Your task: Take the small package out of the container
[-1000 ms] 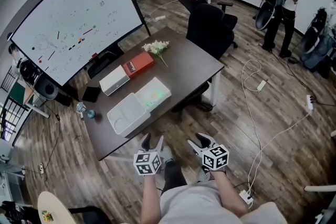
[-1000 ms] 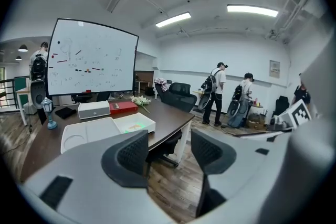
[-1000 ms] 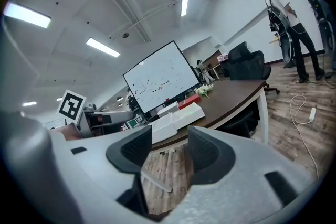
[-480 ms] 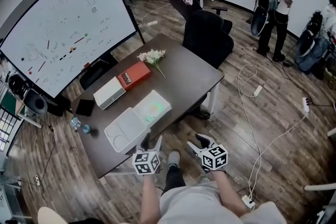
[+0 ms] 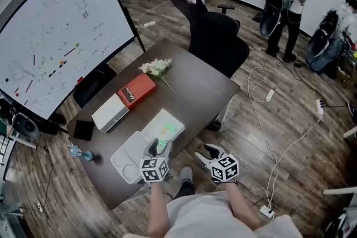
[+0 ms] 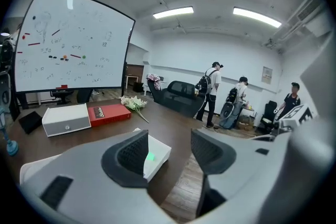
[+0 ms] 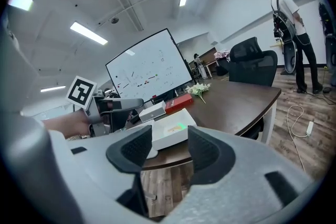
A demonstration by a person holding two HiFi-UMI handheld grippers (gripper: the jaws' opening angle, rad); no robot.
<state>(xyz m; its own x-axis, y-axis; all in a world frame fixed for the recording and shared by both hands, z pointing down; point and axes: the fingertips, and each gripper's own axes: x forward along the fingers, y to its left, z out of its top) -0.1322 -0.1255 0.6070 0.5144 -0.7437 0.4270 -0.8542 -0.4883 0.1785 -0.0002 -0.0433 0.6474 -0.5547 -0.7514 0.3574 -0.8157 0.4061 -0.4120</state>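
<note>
In the head view, at lower centre, the left gripper (image 5: 159, 147) is hovering at the near edge of the white rectangular open container (image 5: 174, 119) on the dark brown table (image 5: 195, 81), with the small green-tinted package (image 5: 166, 132) lying inside. In the left gripper view, its jaws are standing apart, grasping nothing. In the right gripper view, the right gripper (image 7: 165, 149) is likewise hanging released and empty.

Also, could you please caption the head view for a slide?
Left gripper and right gripper, both open, at the dark table's near edge before the open white container.
</note>
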